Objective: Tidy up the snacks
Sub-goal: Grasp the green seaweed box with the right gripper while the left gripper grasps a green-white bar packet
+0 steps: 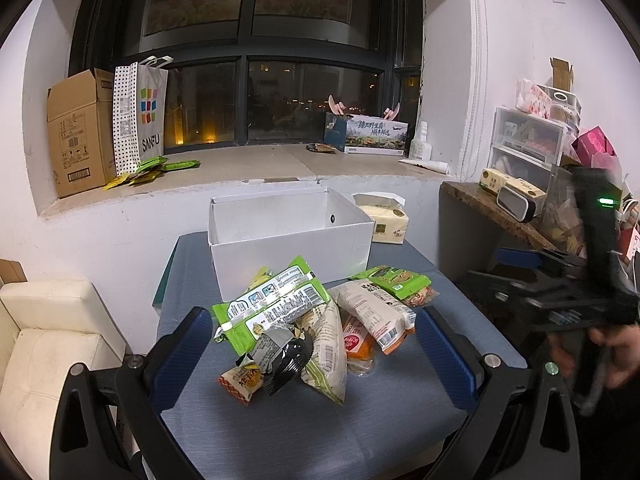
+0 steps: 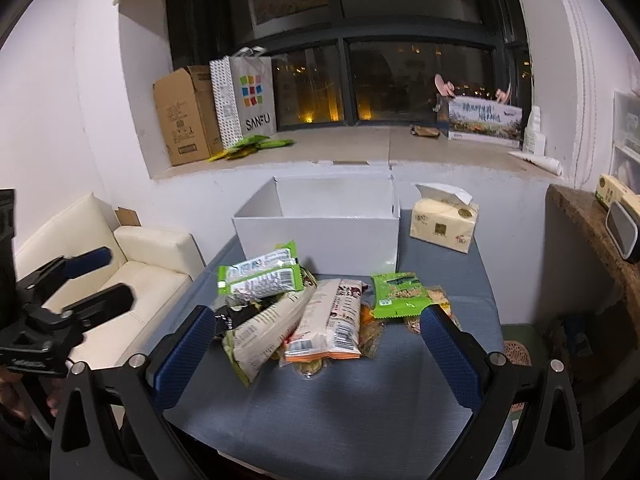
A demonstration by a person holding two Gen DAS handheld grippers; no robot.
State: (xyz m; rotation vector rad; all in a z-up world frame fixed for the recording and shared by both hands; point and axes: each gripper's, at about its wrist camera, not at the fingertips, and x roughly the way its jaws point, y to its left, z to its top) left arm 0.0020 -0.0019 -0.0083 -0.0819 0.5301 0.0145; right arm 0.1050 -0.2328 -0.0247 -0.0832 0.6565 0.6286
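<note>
Two wrist cameras, side by side above the near edge of a table (image 1: 460, 300), both facing the window (image 1: 256, 40) at 12 o'clock.

The left wrist view looks forward and down between its own blue fingers (image 1: 182, 352), close over the snack pile (image 1: 316, 320), with the white box (image 1: 288, 236) just behind it; the right gripper (image 1: 560, 300) shows at 3 o'clock. The right wrist view sits equally near, the left gripper (image 2: 80, 292) at 9 o'clock. Both share the pile, box, tissue pack (image 2: 444, 220), windowsill (image 2: 360, 148), cardboard box (image 2: 180, 116) and paper bag (image 2: 248, 100).
</note>
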